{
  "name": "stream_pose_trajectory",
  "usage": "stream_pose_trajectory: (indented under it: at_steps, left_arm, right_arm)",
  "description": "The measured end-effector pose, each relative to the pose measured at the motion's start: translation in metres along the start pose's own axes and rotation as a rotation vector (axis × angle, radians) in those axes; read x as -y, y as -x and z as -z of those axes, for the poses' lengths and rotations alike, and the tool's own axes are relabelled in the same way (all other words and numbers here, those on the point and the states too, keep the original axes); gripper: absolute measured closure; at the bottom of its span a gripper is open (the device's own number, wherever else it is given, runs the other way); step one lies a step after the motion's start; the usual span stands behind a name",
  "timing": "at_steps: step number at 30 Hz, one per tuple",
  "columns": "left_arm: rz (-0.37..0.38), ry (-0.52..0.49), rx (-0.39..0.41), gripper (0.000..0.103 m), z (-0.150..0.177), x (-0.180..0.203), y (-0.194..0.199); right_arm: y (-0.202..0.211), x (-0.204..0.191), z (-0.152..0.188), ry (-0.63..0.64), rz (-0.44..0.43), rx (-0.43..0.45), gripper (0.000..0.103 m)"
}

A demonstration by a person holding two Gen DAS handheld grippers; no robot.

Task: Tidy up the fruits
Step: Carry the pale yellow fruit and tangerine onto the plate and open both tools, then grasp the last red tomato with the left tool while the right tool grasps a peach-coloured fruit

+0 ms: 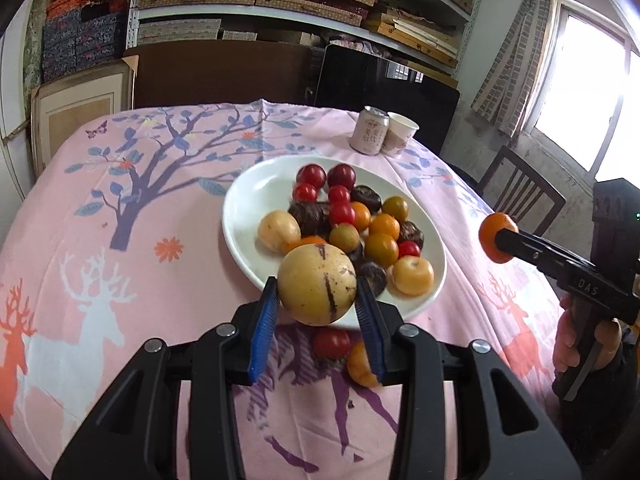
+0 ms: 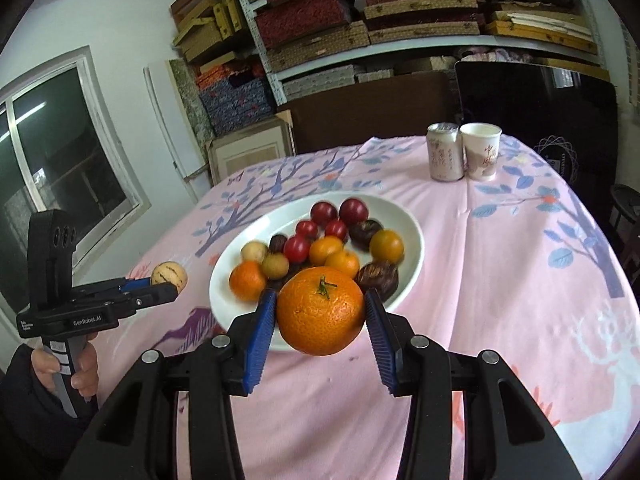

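Note:
A white plate [image 1: 248, 200] on the pink tablecloth holds several fruits: red cherry tomatoes, small oranges, yellow fruits and dark brown ones. My left gripper [image 1: 318, 300] is shut on a yellow melon with purple streaks [image 1: 316, 285], held above the plate's near rim; it also shows in the right wrist view [image 2: 169, 276]. My right gripper [image 2: 321, 312] is shut on a tangerine [image 2: 320, 310], held above the plate's [image 2: 412, 232] near edge; it shows in the left wrist view [image 1: 496, 238]. A red tomato [image 1: 331, 343] and a small orange [image 1: 360, 366] lie on the cloth below my left gripper.
A pink drink can [image 1: 369, 130] and a paper cup [image 1: 400, 133] stand at the table's far right. A wooden chair [image 1: 520, 188] stands to the right of the table. Shelves with boxes fill the wall behind.

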State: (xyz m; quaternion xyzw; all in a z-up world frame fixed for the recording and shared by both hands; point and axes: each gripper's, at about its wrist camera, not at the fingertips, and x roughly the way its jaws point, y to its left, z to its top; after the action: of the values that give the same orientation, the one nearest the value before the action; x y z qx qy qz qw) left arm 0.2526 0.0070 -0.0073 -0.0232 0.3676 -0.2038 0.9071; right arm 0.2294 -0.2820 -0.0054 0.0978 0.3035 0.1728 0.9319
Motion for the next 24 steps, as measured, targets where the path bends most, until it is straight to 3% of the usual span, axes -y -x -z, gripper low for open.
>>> stream_pose_trajectory:
  at_steps: [7, 12, 13, 14, 17, 21, 24]
  left_arm:
    - [-0.023, 0.066, -0.042, 0.065, -0.062, -0.013, -0.049]
    - [-0.038, 0.119, -0.104, 0.065, -0.074, -0.024, -0.093]
    - [-0.034, 0.132, -0.117, 0.065, -0.073, -0.027, -0.100]
    - [-0.029, 0.141, -0.120, 0.060, -0.072, -0.028, -0.103]
    - [-0.012, 0.149, -0.077, 0.040, -0.068, -0.026, -0.094]
    - [0.014, 0.123, -0.014, 0.036, -0.056, -0.019, -0.059]
    - [0.011, 0.103, 0.021, 0.026, -0.037, -0.015, -0.029]
  right_arm:
    - [-0.052, -0.001, -0.035, -0.020, 0.029, -0.004, 0.058]
    - [-0.090, -0.005, -0.037, 0.001, 0.020, -0.042, 0.057]
    - [-0.094, -0.005, -0.036, 0.003, 0.007, -0.046, 0.054]
    - [-0.094, -0.003, -0.034, 0.000, 0.005, -0.037, 0.044]
    - [-0.081, 0.002, -0.030, -0.023, 0.006, -0.007, 0.035]
    - [-0.056, -0.004, -0.017, -0.011, 0.007, -0.023, 0.035]
    - [-0.041, -0.030, 0.008, 0.078, -0.047, -0.097, 0.035]
